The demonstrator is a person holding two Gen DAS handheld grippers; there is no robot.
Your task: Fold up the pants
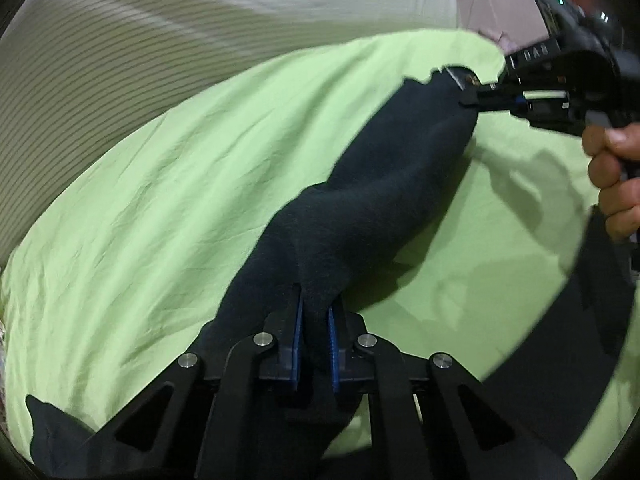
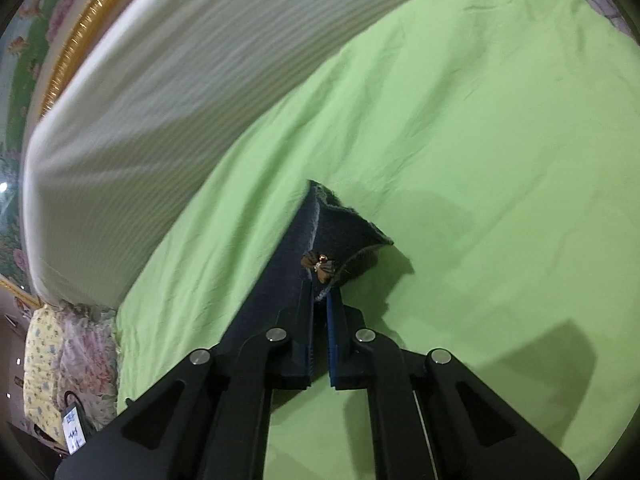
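Dark navy pants (image 1: 384, 184) hang stretched above a light green sheet (image 1: 168, 184). My left gripper (image 1: 316, 304) is shut on one end of the cloth, which bunches between its blue pads. At the upper right, my right gripper (image 1: 472, 94) is shut on the far end, held by a person's hand (image 1: 616, 168). In the right wrist view the right gripper (image 2: 320, 300) pinches the pants (image 2: 344, 236) edge near a small brown and gold ornament (image 2: 320, 265). A flap of the cloth sticks up past the fingertips.
A white ribbed blanket (image 2: 160, 92) lies along the far side of the green sheet (image 2: 480, 140). Behind it runs a gold-trimmed floral headboard (image 2: 68, 28). A floral quilt (image 2: 80, 344) lies at the lower left. A dark strap (image 1: 580, 320) crosses the lower right of the left wrist view.
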